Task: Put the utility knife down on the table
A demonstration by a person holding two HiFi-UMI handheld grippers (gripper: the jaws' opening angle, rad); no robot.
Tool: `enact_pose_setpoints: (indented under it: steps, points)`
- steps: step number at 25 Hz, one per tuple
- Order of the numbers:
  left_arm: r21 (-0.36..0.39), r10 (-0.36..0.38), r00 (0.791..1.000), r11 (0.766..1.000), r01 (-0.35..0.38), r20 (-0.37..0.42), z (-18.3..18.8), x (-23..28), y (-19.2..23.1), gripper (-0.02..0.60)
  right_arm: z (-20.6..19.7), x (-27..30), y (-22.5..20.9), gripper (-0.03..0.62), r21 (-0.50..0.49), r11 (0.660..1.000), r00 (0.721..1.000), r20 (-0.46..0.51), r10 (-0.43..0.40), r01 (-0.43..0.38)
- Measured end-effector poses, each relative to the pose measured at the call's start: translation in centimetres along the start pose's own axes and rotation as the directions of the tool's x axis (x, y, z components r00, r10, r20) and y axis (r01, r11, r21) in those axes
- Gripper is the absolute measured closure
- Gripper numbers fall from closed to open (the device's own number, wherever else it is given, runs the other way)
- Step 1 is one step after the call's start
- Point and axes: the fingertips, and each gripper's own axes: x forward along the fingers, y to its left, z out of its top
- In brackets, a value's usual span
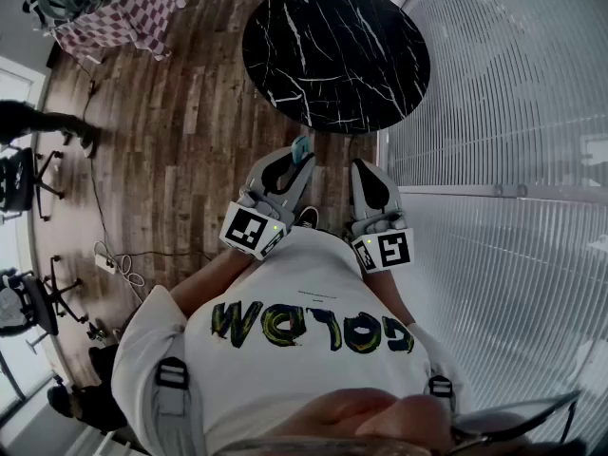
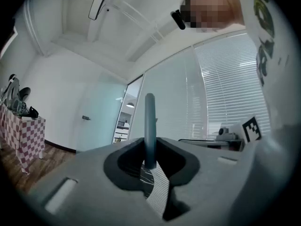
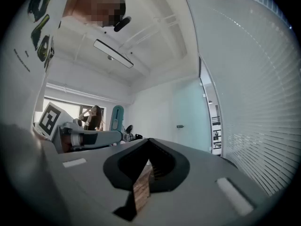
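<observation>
In the head view the task is not yet done. The utility knife (image 1: 300,150) is up in the air, pinched at the tip of the left tool (image 1: 293,171), which we hold close in front of the body. The round black surface (image 1: 337,50) lies farther off, well apart from the knife, with nothing on it. In our judgement the whole reach out over the surface, the lowering and the release are left to do. The right tool (image 1: 366,180) is just to the right of the left one and looks pressed together.

The left gripper view shows what the head view cannot: how the grip sits. The left tool (image 2: 150,166) clamps the knife (image 2: 149,128) low on its body, so most of its length stands straight up beyond the jaws, edge-on to the camera. A sliver of the veined black surface (image 2: 146,177) shows through the slot below.

The right gripper view settles the right tool (image 3: 148,166): its jaws meet, or very nearly, with nothing between them and only wooden floor (image 3: 141,187) seen through the slit. It alone shows the knife (image 3: 116,118) from the side, teal and broad, standing in the left tool (image 3: 89,138).
</observation>
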Motion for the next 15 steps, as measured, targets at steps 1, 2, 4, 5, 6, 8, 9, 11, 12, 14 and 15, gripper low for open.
enact_pose_setpoints:
  steps: [1,2,4,5,6,8,9,11,12,14,15]
  points:
    - [-0.002,-0.001,1.000,1.000,0.001,-0.002,-0.1,0.0,0.0,0.508,-0.1,0.0,-0.1,0.593,0.000,1.000,1.000,-0.001,-0.002,0.002]
    - [-0.004,-0.003,1.000,1.000,0.003,-0.004,-0.2,0.0,-0.1,0.508,-0.1,-0.1,-0.2,0.592,-0.001,1.000,1.000,-0.002,-0.004,0.004]
    - [-0.006,-0.004,1.000,1.000,0.004,-0.008,-0.4,0.1,-0.2,0.508,-0.2,-0.1,-0.3,0.592,-0.004,1.000,1.000,-0.003,-0.004,0.004]
    - [-0.005,-0.004,1.000,1.000,0.004,-0.010,-0.5,0.2,-0.2,0.508,-0.2,-0.1,-0.3,0.592,-0.006,1.000,1.000,-0.004,-0.002,0.002]
    - [-0.005,-0.004,1.000,1.000,0.004,-0.011,-0.5,0.4,-0.2,0.508,-0.3,-0.1,-0.4,0.592,-0.007,1.000,1.000,-0.006,-0.001,0.001]
    - [-0.004,-0.002,1.000,1.000,0.002,-0.014,-0.5,0.8,-0.2,0.508,-0.3,0.0,-0.7,0.592,-0.004,1.000,1.000,-0.007,0.000,0.000]
    - [-0.004,-0.001,1.000,1.000,0.001,-0.016,-0.6,1.0,-0.3,0.508,-0.3,0.0,-0.9,0.592,0.001,1.000,1.000,-0.002,0.001,-0.001]
    - [-0.006,-0.001,1.000,1.000,0.001,-0.020,-0.7,1.4,-0.5,0.508,-0.1,-0.2,-1.3,0.592,0.012,1.000,1.000,0.014,0.005,-0.005]
    - [-0.006,-0.002,1.000,1.000,0.002,-0.023,-0.9,1.6,-0.7,0.508,0.0,-0.3,-1.6,0.592,0.014,1.000,1.000,0.019,0.005,-0.005]
    - [-0.007,-0.005,0.999,1.000,0.005,-0.031,-1.3,2.1,-1.1,0.508,-0.2,-0.6,-2.1,0.592,0.011,1.000,1.000,0.016,-0.001,0.001]
    - [-0.007,-0.007,0.999,1.000,0.007,-0.036,-1.5,2.4,-1.3,0.508,-0.3,-0.8,-2.4,0.592,0.012,1.000,1.000,0.012,-0.004,0.004]
